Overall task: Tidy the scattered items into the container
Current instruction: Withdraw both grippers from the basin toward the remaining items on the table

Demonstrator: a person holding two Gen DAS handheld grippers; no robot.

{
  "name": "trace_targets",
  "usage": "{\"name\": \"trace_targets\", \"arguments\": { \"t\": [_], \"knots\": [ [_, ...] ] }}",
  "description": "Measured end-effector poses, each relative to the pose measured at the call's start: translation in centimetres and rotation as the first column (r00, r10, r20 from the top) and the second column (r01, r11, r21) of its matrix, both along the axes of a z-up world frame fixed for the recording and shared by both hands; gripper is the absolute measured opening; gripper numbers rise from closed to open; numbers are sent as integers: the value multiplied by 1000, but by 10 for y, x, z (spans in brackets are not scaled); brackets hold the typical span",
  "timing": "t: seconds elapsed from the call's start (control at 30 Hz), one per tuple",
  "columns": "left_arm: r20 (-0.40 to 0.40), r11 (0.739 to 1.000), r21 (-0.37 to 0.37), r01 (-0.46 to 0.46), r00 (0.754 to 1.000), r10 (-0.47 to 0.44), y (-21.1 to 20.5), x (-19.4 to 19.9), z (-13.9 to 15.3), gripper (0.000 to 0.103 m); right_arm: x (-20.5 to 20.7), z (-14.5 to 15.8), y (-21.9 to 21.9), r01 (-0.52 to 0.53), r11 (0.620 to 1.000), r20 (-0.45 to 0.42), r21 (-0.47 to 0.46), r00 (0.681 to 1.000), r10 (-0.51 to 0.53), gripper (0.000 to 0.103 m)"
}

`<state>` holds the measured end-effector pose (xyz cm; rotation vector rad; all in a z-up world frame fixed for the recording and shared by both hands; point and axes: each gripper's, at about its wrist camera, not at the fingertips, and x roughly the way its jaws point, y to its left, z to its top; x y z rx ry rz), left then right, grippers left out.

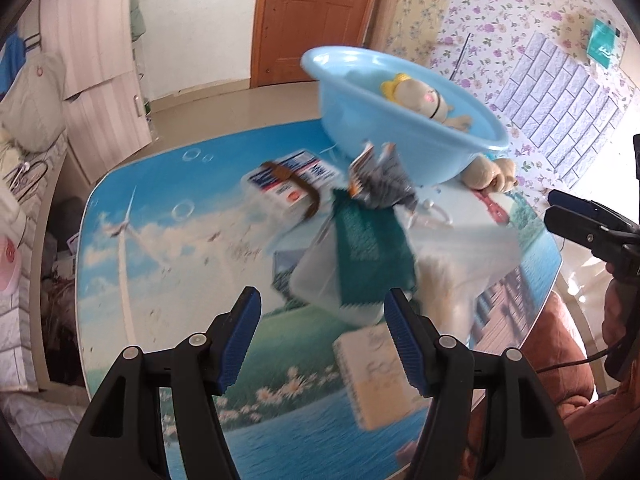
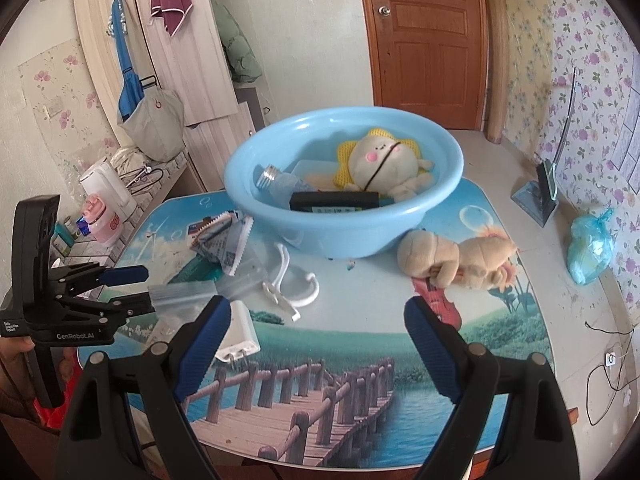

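Blue plastic basin (image 2: 344, 196) sits toward the far edge of the tabletop (image 2: 360, 336), already holding a sun-face plush (image 2: 384, 160), a black flat box (image 2: 334, 202) and a bulb-like thing w/ a metal screw base (image 2: 274, 178). We judge the tidy-up roughly half done, since plenty is scattered outside it.

Our left gripper (image 1: 322, 336) hangs above the near-left part of the tabletop, jaws spread wide, nothing between them. It looks down on a clear zip bag (image 1: 320, 280) w/ a teal pack (image 1: 368, 248) over it, so we guess that pile is its next pick; the view is motion-blurred, so exact contact is hard to call. A crinkled snack wrapper (image 2: 220, 244) lies at the basin's left side, a blue-and-white carton w/ a brown strap (image 1: 292, 184) beyond it toward the left edge, a spiral notebook (image 1: 376, 376) at the near edge.

Our right gripper (image 2: 316, 344) also stands fully open and empty, held back over the near edge, prob. to keep clear while the left works. Ahead of it: a white charger plug (image 2: 240, 336) just beside its left finger, a white plastic hook (image 2: 292, 284) mid-table, a tan plush (image 2: 456, 260) touching the basin's right side over a red item (image 2: 440, 304) we can't identify.

Soft bags will sag, so a pinch near the middle seems wiser.
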<state>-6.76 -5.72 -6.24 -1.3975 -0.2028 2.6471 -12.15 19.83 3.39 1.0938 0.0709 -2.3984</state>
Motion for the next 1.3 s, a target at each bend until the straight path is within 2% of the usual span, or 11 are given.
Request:
{"name": "trace_targets", "arguments": {
  "t": [0.1,0.23,0.6,0.73,0.97,1.17,1.2,1.3],
  "knots": [
    [6,1000,17,-10,1000,10,-7,7,-4,64,1,-5,2,4,1000,14,5,1000,-4,90],
    [-5,999,34,13,1000,-13,-6,15,-3,75,2,-12,5,9,1000,31,15,999,-9,90],
    [26,990,49,132,991,-133,19,28,-14,80,6,-19,0,-3,1000,55,12,998,2,90],
    [35,986,32,165,985,-166,28,28,-18,80,8,-22,-2,-16,1000,73,-1,997,16,90],
    [58,985,-7,174,983,-173,31,24,-28,80,9,-22,-8,-35,999,91,-22,995,37,90],
    [52,984,-12,180,983,-179,28,25,-28,80,14,-18,-21,-107,993,89,-59,990,112,90],
    [51,984,-10,179,983,-179,26,26,-28,77,15,-18,-25,-120,991,88,-62,988,125,90],
    [41,982,10,187,981,-187,25,29,-25,52,20,-17,-37,-166,984,90,-71,981,172,90]
  ]
}}
